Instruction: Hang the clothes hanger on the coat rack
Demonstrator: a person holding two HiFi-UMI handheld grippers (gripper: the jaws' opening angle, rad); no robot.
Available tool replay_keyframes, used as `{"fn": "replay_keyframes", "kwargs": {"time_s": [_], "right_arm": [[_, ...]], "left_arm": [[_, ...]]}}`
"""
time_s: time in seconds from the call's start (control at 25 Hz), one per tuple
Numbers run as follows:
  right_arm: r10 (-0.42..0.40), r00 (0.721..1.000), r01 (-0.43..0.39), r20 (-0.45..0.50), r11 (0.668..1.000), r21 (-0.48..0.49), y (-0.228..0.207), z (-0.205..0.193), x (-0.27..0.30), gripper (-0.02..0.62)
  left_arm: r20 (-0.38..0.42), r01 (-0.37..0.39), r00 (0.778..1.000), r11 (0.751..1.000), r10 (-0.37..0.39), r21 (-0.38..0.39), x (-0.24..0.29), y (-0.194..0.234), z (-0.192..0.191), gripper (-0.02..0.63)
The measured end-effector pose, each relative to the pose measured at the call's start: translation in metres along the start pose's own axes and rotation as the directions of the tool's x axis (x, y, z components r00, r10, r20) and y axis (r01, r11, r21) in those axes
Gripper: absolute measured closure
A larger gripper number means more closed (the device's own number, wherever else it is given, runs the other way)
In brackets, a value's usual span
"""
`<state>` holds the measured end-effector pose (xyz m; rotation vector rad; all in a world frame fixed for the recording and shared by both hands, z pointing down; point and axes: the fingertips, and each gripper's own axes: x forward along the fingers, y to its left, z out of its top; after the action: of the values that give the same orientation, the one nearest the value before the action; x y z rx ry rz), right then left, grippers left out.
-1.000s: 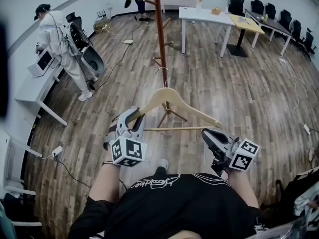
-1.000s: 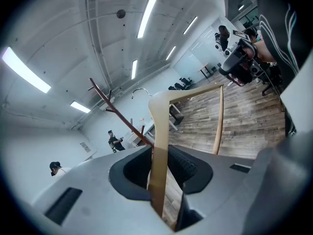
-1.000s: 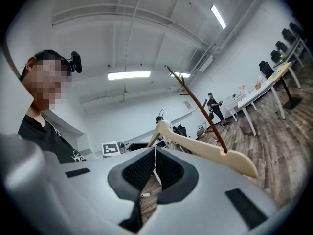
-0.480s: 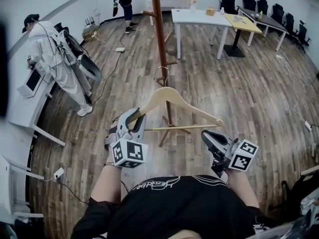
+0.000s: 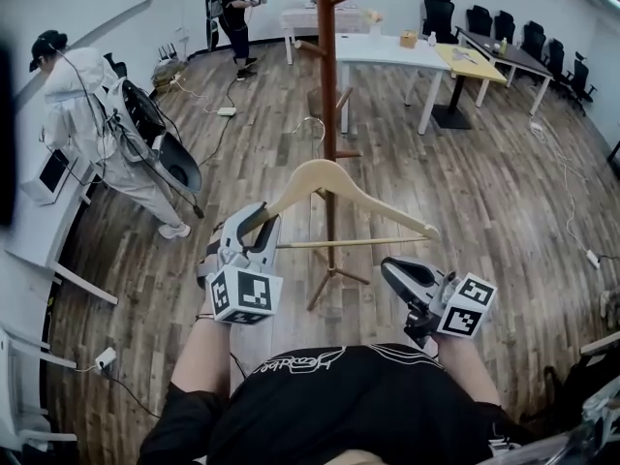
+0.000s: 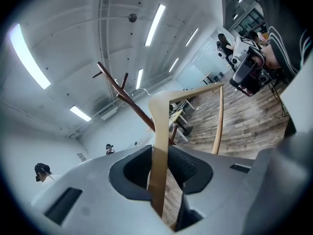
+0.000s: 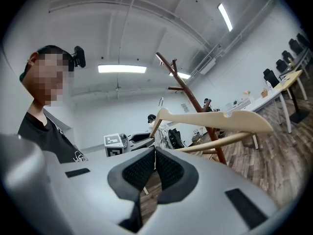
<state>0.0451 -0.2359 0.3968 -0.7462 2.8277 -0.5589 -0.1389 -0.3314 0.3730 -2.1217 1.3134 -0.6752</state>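
Observation:
A pale wooden clothes hanger [image 5: 329, 174] with a crossbar is held level in front of me. My left gripper [image 5: 260, 223] is shut on its left arm, and the left gripper view shows the wood [image 6: 159, 146] pinched between the pads. The metal hook [image 5: 312, 124] points away toward the brown coat rack [image 5: 327, 85], which stands just behind the hanger. My right gripper [image 5: 392, 271] is shut and empty, below and short of the hanger's right end. In the right gripper view the hanger [image 7: 220, 120] crosses in front of the rack [image 7: 188, 94].
A person in white [image 5: 107, 114] stands at a desk [image 5: 29, 221] on the left. Another person [image 5: 232, 8] is at the far back. White tables [image 5: 387, 51], a yellow table [image 5: 475, 61] and black chairs [image 5: 484, 17] line the back right. Cables lie on the wooden floor.
Both grippers and the hanger have moved forward toward the coat rack, which now looms closer and taller. The left grip on the hanger is unchanged.

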Motion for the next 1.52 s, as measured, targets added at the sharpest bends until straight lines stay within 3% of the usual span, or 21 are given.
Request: {"fn": "replay_keyframes", "kwargs": {"time_s": [0.2,0.88,1.16,1.52], "right_arm": [[0.050,0.999,-0.050,0.016,0.998,0.037,-0.020,0.014,0.017,0.555],[0.145,0.989,-0.144,-0.034,0.989,0.018,-0.099,0.063,0.066,0.555],[0.164,0.985,-0.161,-0.054,0.986,0.046,-0.122,0.060,0.079,0.555],[0.157,0.985,-0.153,-0.065,0.986,0.060,-0.148,0.057,0.084,0.555]], "left_arm": [[0.018,-0.022,1.000,1.000,0.021,0.009,0.024,0.023,0.010,0.509],[0.049,-0.141,0.989,0.990,0.140,0.015,0.093,0.109,0.042,0.509],[0.042,-0.155,0.987,0.988,0.154,0.024,0.115,0.121,0.042,0.509],[0.045,-0.112,0.993,0.993,0.111,0.021,0.145,0.102,0.031,0.509]]}}
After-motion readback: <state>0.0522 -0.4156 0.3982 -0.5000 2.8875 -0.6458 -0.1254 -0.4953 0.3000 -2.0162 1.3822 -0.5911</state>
